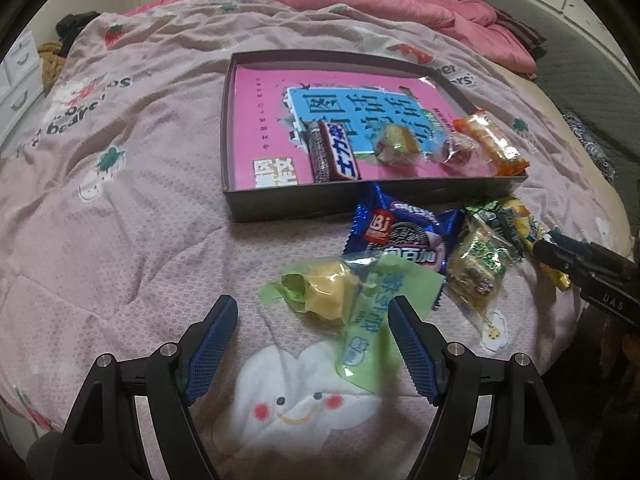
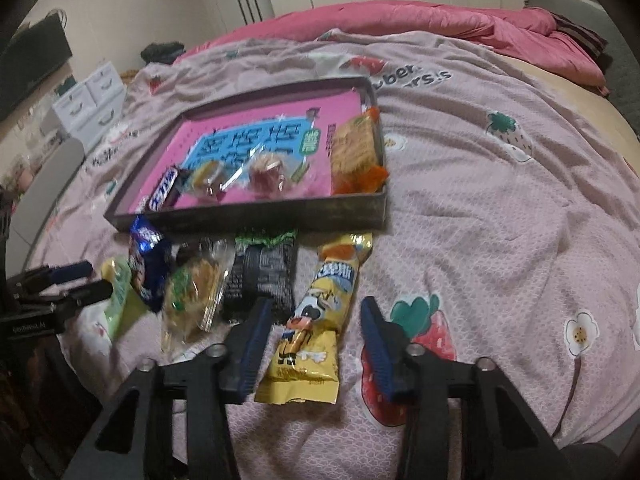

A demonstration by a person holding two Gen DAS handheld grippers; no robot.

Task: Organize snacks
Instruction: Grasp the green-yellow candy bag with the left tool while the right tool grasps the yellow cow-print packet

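A dark shallow tray point(image 1: 280, 208) on the bed holds a pink book and several wrapped snacks. In front of it lie a blue cookie pack point(image 1: 400, 236), a clear-wrapped pastry point(image 1: 476, 264) and a green-wrapped yellow cake point(image 1: 328, 288). My left gripper point(image 1: 314, 306) is open just above the quilt, its blue pads either side of the green-wrapped cake without touching it. In the right wrist view, my right gripper point(image 2: 315, 306) is open astride a long yellow snack pack point(image 2: 316, 320), with a gap showing at the right pad. A black pack point(image 2: 264, 276) lies just left of it.
A pink patterned quilt point(image 1: 140, 220) covers the bed, with a bunched pink duvet point(image 1: 400, 4) at the back. White drawers point(image 2: 92, 96) stand beyond the bed's left side. The quilt right of the tray point(image 2: 500, 200) is bare.
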